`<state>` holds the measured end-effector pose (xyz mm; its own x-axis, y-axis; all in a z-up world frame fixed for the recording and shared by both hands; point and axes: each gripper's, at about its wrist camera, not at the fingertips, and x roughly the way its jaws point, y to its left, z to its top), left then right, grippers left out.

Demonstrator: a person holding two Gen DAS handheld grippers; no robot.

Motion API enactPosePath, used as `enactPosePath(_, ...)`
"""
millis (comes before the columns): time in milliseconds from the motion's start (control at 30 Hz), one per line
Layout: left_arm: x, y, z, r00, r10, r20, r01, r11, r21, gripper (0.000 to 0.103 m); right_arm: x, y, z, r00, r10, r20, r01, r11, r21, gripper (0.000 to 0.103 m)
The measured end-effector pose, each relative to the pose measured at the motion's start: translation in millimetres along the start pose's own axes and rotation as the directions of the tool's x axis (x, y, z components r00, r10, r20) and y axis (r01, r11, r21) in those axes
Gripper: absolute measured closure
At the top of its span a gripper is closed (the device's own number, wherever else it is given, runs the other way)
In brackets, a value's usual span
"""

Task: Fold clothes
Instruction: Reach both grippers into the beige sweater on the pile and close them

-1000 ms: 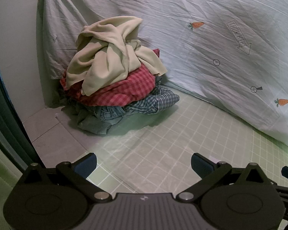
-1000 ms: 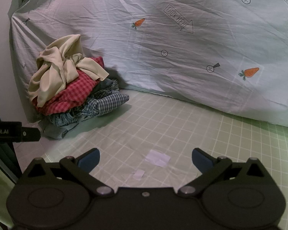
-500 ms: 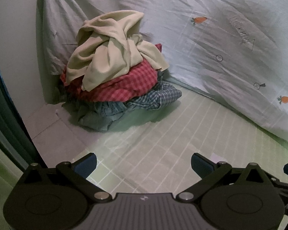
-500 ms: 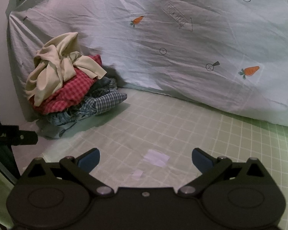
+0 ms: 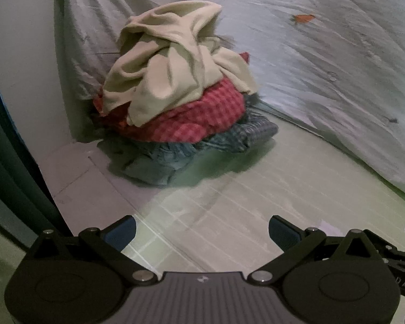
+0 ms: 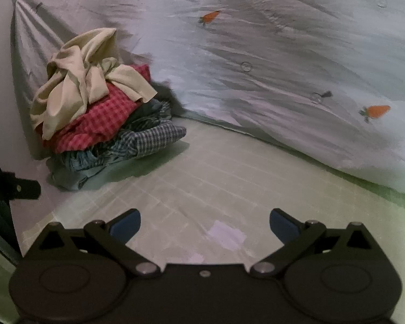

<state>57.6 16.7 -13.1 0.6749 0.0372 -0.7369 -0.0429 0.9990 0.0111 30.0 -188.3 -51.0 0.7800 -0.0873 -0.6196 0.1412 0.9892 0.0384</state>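
A heap of clothes sits in the far left corner of a gridded mat. On top lies a cream garment, under it a red checked shirt, then a blue plaid shirt and denim at the bottom. My left gripper is open, well short of the heap, nothing between its fingers. My right gripper is open too, farther right, above the mat.
A pale sheet with carrot prints hangs behind the mat as a backdrop. Two white paper scraps lie on the mat near the right gripper. A dark curtain edge runs down the left. Part of the left gripper shows in the right wrist view.
Both grippers have moved toward the clothes heap, which now looks larger in both views. The jaws stay open and the clothes have not shifted.
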Motion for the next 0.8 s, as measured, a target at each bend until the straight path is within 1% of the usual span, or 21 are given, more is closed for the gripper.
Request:
enactPosePath(133,16.1,15.2,20.7,1.000,0.016,-0.001,-0.016,1.000,-0.026,0.000,24.7,11.2,18.7,1.000,0.017,0.003,-0.017,0.999,-0.030,0.001)
enactPosePath(300,39.9,38.1,51.2,1.000,0.031,0.000,-0.031,0.997,-0.076,0.000,63.7,30.2,52.9,0.998,0.057,0.029,-0.055,0.995,-0.082,0.009)
enactPosePath(400,60.2,54.9,71.4,0.999,0.036,-0.005,-0.036,0.991,-0.128,0.001,87.8,43.0,75.9,0.995,0.086,0.044,-0.081,0.990,-0.111,0.015)
enactPosePath(467,74.9,66.5,84.8,0.999,0.049,-0.013,-0.050,0.985,-0.166,0.002,102.1,51.0,90.6,0.992,0.112,0.054,-0.105,0.987,-0.120,0.016)
enactPosePath(533,88.3,81.3,98.3,0.998,0.064,-0.015,-0.066,0.974,-0.216,0.008,114.7,60.9,104.5,0.989,0.135,0.066,-0.125,0.984,-0.131,0.019)
enactPosePath(567,93.9,88.3,103.9,0.997,0.069,-0.017,-0.071,0.968,-0.241,0.008,121.9,66.9,111.7,0.987,0.144,0.071,-0.133,0.981,-0.140,0.021)
enactPosePath(633,102.4,100.5,112.9,0.997,0.078,-0.015,-0.079,0.955,-0.286,0.016,134.4,77.0,123.8,0.985,0.158,0.076,-0.145,0.978,-0.151,0.026)
enactPosePath(667,106.8,106.6,118.0,0.997,0.082,-0.012,-0.082,0.948,-0.307,0.018,140.1,82.3,130.9,0.982,0.172,0.076,-0.160,0.976,-0.149,0.031)
enactPosePath(733,115.4,118.8,128.1,0.996,0.089,-0.004,-0.085,0.934,-0.346,0.028,148.1,91.2,144.2,0.974,0.212,0.079,-0.201,0.971,-0.129,0.037)
enactPosePath(767,119.0,123.8,132.8,0.996,0.088,0.004,-0.080,0.930,-0.360,0.030,150.6,95.3,150.6,0.968,0.235,0.084,-0.226,0.968,-0.112,0.041)
enactPosePath(800,121.9,127.2,136.5,0.996,0.086,0.013,-0.075,0.927,-0.368,0.035,152.9,100.2,157.2,0.961,0.261,0.093,-0.252,0.963,-0.097,0.045)
